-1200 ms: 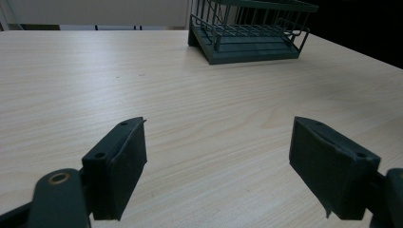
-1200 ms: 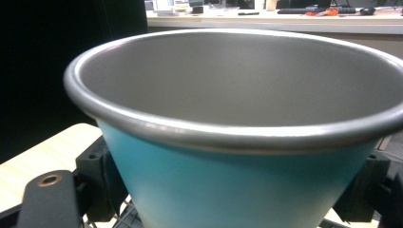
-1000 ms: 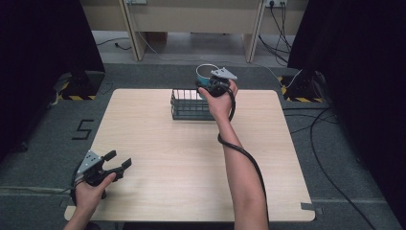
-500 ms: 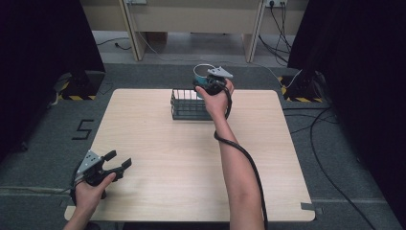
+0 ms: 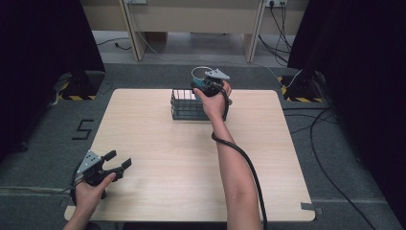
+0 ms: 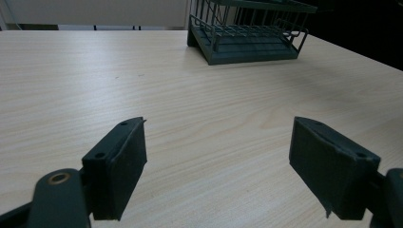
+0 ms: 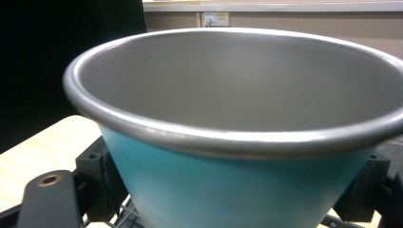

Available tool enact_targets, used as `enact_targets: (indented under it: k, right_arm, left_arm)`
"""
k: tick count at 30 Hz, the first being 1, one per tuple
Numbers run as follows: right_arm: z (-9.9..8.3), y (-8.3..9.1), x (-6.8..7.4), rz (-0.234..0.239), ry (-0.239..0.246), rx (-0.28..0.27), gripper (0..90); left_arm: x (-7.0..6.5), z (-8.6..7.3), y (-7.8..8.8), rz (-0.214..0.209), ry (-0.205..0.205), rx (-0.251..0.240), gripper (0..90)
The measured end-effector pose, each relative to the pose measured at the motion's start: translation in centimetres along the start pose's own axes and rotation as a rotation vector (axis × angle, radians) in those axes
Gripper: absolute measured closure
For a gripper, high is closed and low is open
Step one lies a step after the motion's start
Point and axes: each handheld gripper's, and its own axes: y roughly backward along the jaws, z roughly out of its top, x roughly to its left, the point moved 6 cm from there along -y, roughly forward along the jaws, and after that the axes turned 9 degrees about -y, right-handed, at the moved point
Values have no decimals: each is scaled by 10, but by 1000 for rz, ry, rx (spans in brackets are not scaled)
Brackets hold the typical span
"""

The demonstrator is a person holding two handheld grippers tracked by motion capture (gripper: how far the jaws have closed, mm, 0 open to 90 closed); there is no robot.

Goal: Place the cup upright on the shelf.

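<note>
Right gripper (image 5: pixel 203 82): clamped on the teal cup (image 7: pixel 237 156), a jaw pressed to each flank of the cup's wall below the rim; the grey inside faces the gripper's camera and looks bare.

Cup's place: between the right jaws, held up over the far side of the wire rack (image 5: pixel 187 104); in the right gripper view a corner of the rack's wires shows just beneath the cup's base, so the cup hangs above the rack and does not rest in it.

Change over the last second: small. The right hand (image 5: pixel 213 101) with the cup has shifted a little toward the table's far edge and to the left, staying above the rack's far right part. The grip looks the same throughout.

What that means: the cup is judged to be mid-carry at the rack, either just lifted out or being lined up for lowering in; which of the two cannot be told from so slight a drift.

Left gripper (image 6: pixel 216 166): jaws spread wide with nothing between them, only bare wooden table (image 6: pixel 142 95) ahead; the rack stands well beyond its tips, up and to the right in the left gripper view.

Left hand (image 5: pixel 91 194): parked at the near left corner of the table, unmoved across the second, so it plays no part in this step.
</note>
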Motion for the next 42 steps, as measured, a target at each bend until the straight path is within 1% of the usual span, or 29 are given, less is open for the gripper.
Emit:
enact_targets:
  k: [5,11,19,22,24,26,42]
  right_arm:
    - [-5,-3,2,1,9,10,177]
    - [-11,-6,3,-3,9,22,177]
    - [-19,-10,2,-19,14,38,176]
    - [-25,-13,3,-34,30,58,176]
    - [-26,-14,3,-33,27,59,175]
    - [-30,-15,2,-42,26,72,175]
    - [-44,-16,-1,-55,25,94,175]
  left_arm:
    - [0,0,0,-3,1,-1,195]
    - [0,0,0,-2,0,-1,195]
    - [-1,0,0,-6,-2,0,195]
    - [-1,0,0,-6,-4,0,195]
    - [-1,0,0,-5,-3,-1,195]
    - [0,0,0,-5,-2,0,195]
    - [-1,0,0,-8,-4,1,195]
